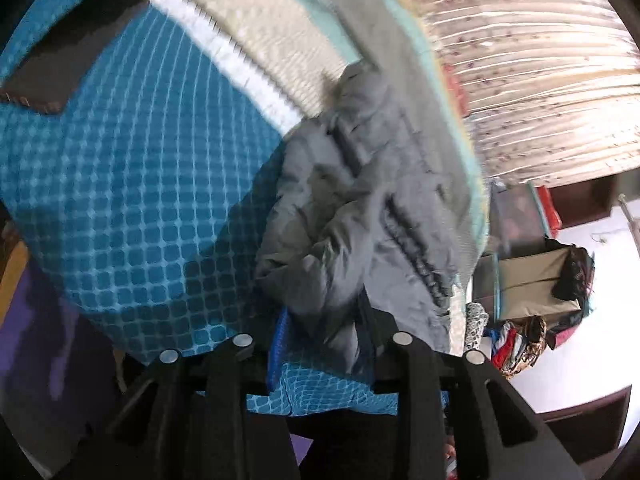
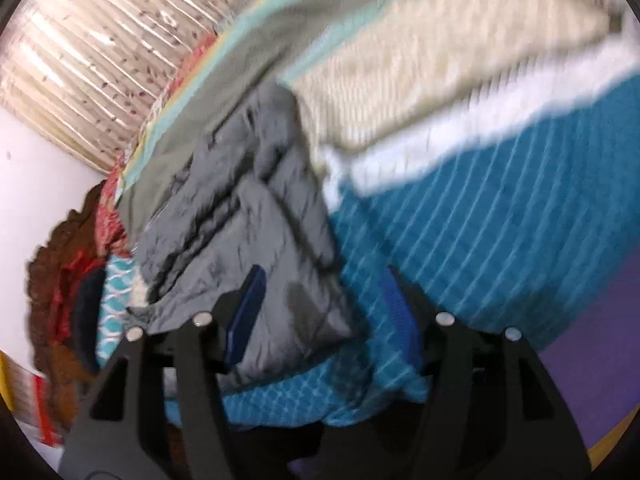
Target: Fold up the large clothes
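Through my left wrist camera, my left gripper [image 1: 324, 344] has its blue-padded fingers [image 1: 279, 344] spread apart, and a bottom edge of the grey jacket [image 1: 360, 208] hangs down between them. The right finger is hidden behind the cloth, so I cannot tell whether I am actually pinching it. The jacket is crumpled and lies on the teal checked bedspread [image 1: 132, 184], which fills the left and near part of this view. A dark rectangular object [image 1: 68, 56] rests on the bedspread at far left. Beyond the jacket lies a cream and white blanket [image 1: 256, 28], and far right hang pale patterned curtains [image 1: 532, 60]. Lower right, past the bed edge, sits a heap of mixed clothes [image 1: 520, 344].

Through my right wrist camera, the picture is blurred. My right gripper [image 2: 324, 320] also stands wide, with the near corner of the same jacket [image 2: 248, 208] draped between the fingers; its left blue finger [image 2: 246, 312] lies against the cloth, the right one shows beside it over the bedspread [image 2: 480, 216]. Nothing looks clamped. The blanket [image 2: 440, 92] lies far right, the curtains [image 2: 100, 64] far left, and red and brown clothes [image 2: 64, 280] are piled at left.
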`<move>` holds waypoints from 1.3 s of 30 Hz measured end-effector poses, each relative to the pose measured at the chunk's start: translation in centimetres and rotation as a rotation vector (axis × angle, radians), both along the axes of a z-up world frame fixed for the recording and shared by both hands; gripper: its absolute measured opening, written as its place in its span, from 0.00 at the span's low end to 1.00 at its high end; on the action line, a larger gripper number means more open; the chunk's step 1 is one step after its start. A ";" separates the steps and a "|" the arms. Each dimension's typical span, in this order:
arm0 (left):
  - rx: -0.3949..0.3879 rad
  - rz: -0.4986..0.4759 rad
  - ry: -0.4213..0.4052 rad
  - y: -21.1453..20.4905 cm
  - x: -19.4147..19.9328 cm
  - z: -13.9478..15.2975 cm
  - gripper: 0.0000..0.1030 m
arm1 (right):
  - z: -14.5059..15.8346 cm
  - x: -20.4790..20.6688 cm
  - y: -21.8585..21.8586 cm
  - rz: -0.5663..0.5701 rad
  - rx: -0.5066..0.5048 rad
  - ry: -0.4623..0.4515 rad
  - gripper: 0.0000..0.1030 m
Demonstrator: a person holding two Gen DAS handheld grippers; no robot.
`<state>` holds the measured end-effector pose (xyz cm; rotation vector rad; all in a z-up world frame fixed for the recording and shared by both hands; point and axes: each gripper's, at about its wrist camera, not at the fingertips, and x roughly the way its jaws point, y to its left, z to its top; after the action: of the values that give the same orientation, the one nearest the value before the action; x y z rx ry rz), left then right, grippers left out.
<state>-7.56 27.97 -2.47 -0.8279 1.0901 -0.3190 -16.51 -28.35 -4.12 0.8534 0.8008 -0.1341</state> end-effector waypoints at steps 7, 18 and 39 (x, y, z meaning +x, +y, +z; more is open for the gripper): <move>0.145 0.033 -0.149 0.5 0.0 4.5 0.77 | 4.3 4.0 6.6 0.252 -0.250 -0.103 0.51; 0.388 -0.188 -0.202 -8.7 8.3 1.4 0.77 | -1.1 12.5 9.0 0.300 -0.237 0.042 0.41; 0.199 -0.153 -0.231 -7.9 9.1 2.9 0.78 | 3.1 46.5 15.8 0.537 -0.528 0.132 0.62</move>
<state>1.51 20.02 0.40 -0.5178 0.9522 -0.4170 29.97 -12.51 -1.00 0.1180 1.0324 0.0754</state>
